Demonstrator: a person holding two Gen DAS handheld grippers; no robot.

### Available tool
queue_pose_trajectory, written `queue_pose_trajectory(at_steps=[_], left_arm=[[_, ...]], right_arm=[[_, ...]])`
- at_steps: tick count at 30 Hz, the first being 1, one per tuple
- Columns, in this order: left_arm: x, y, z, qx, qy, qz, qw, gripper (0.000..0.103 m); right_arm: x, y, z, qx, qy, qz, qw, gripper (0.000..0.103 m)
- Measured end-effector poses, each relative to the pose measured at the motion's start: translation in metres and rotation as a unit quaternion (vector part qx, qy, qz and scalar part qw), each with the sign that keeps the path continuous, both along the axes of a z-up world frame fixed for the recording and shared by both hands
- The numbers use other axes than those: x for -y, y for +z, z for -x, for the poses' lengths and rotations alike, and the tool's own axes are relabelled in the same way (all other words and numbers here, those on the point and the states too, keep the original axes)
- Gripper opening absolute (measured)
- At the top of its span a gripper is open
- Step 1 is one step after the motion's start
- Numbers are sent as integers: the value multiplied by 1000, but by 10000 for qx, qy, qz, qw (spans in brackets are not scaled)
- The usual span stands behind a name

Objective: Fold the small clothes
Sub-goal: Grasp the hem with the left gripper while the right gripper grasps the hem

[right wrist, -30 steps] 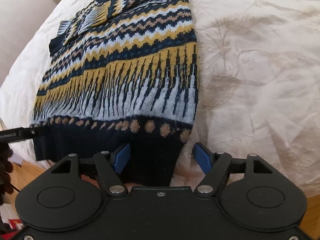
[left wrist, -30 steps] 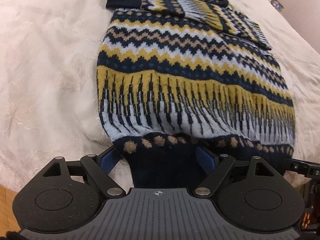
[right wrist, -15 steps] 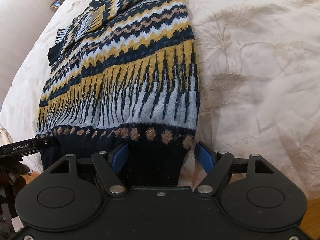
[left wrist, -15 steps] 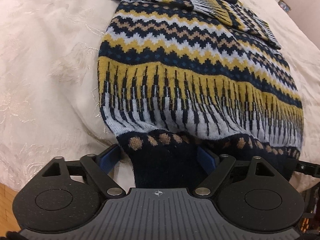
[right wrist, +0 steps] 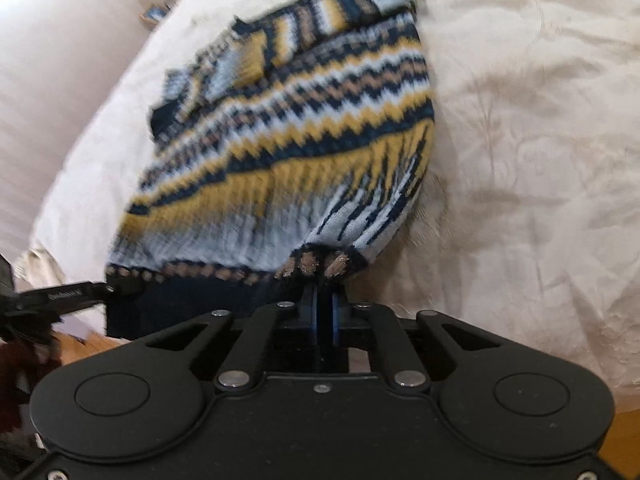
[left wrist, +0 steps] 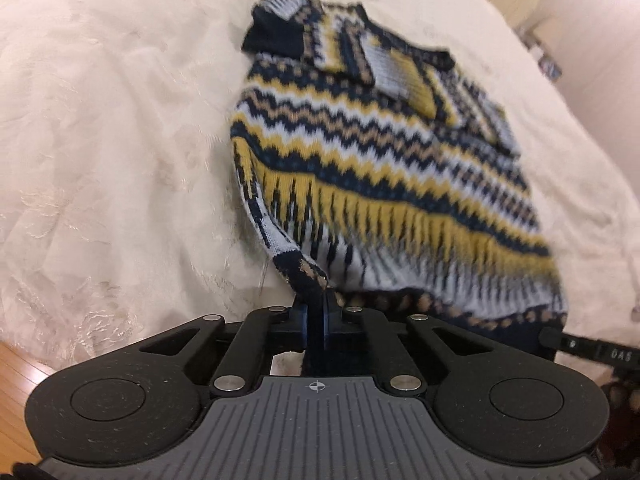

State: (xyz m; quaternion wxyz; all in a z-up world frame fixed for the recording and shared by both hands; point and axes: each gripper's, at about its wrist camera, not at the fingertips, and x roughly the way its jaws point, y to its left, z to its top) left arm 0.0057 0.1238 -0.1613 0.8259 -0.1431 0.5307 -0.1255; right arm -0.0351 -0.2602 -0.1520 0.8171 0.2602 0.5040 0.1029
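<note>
On the bed (left wrist: pixel 100 128), the left gripper (left wrist: pixel 316 308) and right gripper (right wrist: pixel 324 300) each have jaws clamped on the sweater (left wrist: pixel 380 168) hem. Only the left view shows the cuff (left wrist: pixel 272 36).

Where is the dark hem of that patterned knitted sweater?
Nearest the cameras in both views, at the cream bedspread's edge, each corner pinched by a gripper: left gripper, right gripper.

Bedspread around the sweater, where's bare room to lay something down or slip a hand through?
Free: the cream bedspread off the sweater's left side, and the stretch off its right side. Crowded: the near hem, where the left tool and right tool each pinch a corner, and the folded sleeves at the far end.
</note>
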Motion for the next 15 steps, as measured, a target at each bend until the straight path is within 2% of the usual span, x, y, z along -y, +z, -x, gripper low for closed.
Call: queue_pose_trajectory(at_steps=[9,15], left_arm=[[-17,50,-26,572,272,557,9964,6],[-21,64,-64,732,320,748,9940,6]], right_arm=[[9,53,-24,779,-344,-406,9955,11],[13,64,-56,994,-557,-477,9923,11]])
